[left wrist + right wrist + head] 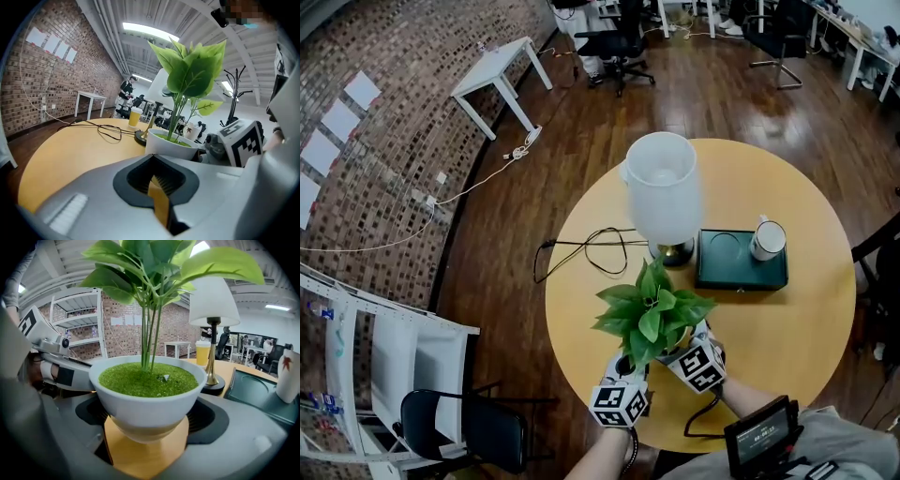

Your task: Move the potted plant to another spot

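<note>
The potted plant (pixel 652 314) has broad green leaves in a white bowl-shaped pot (pixel 147 404) and stands at the near side of the round yellow table (pixel 778 347). My right gripper (pixel 147 432) is shut on the pot, one jaw on each side of its lower half. In the head view the leaves hide the pot and the right gripper (pixel 673 345) beneath them. Just left of the pot (pixel 171 145), my left gripper (pixel 159 199) is shut with only a thin slit between its jaws and nothing in it. I cannot tell whether the pot is resting on the table.
A white-shaded lamp (pixel 661 192) stands behind the plant, its black cable (pixel 591 248) looping to the left. A dark green tray (pixel 741 272) carrying a white mug (pixel 767 239) lies at the right. A yellow cup (pixel 134 116) stands farther back. A black chair (pixel 464 427) is at the lower left.
</note>
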A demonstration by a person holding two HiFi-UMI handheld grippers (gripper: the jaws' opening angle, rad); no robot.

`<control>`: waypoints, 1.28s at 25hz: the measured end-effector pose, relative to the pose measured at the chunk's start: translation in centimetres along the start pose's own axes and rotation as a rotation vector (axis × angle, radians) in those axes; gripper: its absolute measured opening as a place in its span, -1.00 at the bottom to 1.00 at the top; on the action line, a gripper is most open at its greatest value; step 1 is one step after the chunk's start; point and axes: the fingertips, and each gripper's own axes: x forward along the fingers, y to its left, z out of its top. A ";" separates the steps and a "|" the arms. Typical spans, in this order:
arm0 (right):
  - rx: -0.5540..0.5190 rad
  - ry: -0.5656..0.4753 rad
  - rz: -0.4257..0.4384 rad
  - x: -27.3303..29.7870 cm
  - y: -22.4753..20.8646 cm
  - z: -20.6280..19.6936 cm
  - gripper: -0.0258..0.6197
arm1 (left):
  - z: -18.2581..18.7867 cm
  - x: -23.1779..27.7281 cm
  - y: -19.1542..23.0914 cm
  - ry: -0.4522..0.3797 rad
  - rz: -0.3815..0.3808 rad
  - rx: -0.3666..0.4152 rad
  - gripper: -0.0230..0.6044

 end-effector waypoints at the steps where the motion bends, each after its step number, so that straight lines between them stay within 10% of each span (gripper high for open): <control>1: -0.001 0.001 0.002 0.4 -0.1 -0.3 0.63 | -0.3 0.3 0.3 0.003 0.004 -0.004 -0.93; 32: -0.085 0.041 0.019 4.0 -1.1 -3.3 0.64 | -2.9 2.0 2.5 0.054 0.050 -0.030 -0.92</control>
